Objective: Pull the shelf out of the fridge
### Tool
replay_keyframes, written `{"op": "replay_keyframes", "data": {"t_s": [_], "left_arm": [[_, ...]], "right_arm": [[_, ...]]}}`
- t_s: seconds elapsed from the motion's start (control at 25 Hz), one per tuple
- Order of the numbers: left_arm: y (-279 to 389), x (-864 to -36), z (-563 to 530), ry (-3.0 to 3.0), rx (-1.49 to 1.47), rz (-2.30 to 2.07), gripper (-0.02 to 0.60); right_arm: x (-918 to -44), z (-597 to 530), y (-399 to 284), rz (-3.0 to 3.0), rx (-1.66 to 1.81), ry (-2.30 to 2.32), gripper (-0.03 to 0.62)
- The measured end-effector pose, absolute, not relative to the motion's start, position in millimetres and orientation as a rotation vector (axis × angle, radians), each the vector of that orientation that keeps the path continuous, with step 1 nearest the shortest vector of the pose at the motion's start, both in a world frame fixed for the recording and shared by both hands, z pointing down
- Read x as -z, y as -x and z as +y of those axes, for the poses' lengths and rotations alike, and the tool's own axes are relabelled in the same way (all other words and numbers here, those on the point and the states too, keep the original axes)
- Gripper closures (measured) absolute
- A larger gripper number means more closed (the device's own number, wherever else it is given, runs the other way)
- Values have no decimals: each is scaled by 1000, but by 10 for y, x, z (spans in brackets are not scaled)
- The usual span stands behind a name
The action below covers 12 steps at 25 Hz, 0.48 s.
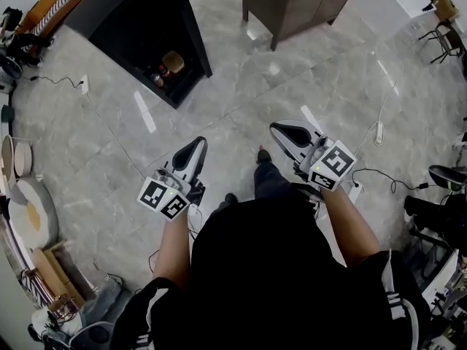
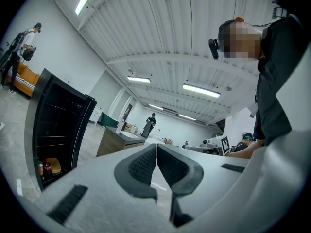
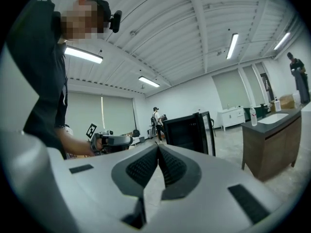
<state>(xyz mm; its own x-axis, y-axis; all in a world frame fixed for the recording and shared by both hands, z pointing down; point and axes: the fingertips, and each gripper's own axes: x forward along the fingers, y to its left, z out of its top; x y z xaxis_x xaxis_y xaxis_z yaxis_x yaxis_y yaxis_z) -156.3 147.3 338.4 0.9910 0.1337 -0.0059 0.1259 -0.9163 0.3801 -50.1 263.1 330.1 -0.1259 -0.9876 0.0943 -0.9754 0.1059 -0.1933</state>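
Note:
The black fridge [image 1: 139, 24] stands open on the floor, well ahead of me and to the left, with bottles and a jar [image 1: 165, 68] on its lowest level. In the left gripper view the fridge [image 2: 58, 125] shows thin shelves [image 2: 52, 138] inside. My left gripper [image 1: 198, 143] is held at waist height, shut and empty, far short of the fridge. To its right, my right gripper [image 1: 277, 127] is also shut with nothing in it. The padded jaws meet in the left gripper [image 2: 156, 147] and in the right gripper [image 3: 158, 147]. The fridge [image 3: 190, 132] lies some way off.
A dark wooden cabinet [image 1: 292, 2] stands ahead on the right, also seen as the cabinet [image 3: 272, 140]. Cables and a power strip [image 1: 378, 132] lie on the grey tiled floor. Clutter lines the left wall [image 1: 29, 217]. A person [image 3: 156, 123] stands beyond the fridge.

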Motion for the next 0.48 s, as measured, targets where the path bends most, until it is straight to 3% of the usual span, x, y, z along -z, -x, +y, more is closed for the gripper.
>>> {"op": "replay_keyframes", "data": {"t_s": [0.48], "left_arm": [[592, -3166, 1078, -2777, -18, -102, 558]], "right_arm": [[-3205, 2047, -704, 2432, 296, 1753, 569]]}}
